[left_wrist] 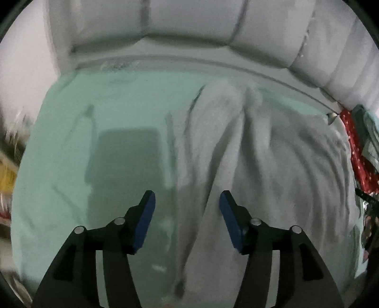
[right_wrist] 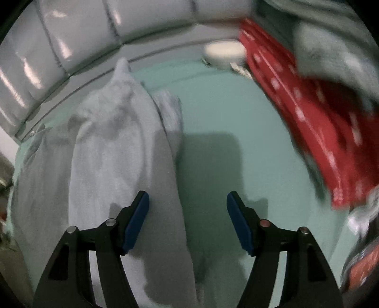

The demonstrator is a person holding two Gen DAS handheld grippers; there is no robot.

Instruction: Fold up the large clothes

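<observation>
So we're hovering over the bed (left_wrist: 71,123) with its mint sheet, and the big grey garment (left_wrist: 272,165) is lying rumpled along the middle of it, its far end close to the padded headboard (left_wrist: 189,21). We're holding the left gripper (left_wrist: 187,201) wide over the garment's left edge and the right gripper (right_wrist: 187,201) just as wide over its right edge, both empty. We're guessing it's early days: no tidy fold showing, everything left. A red dotted cloth (right_wrist: 319,132) is sitting right of the garment.
</observation>
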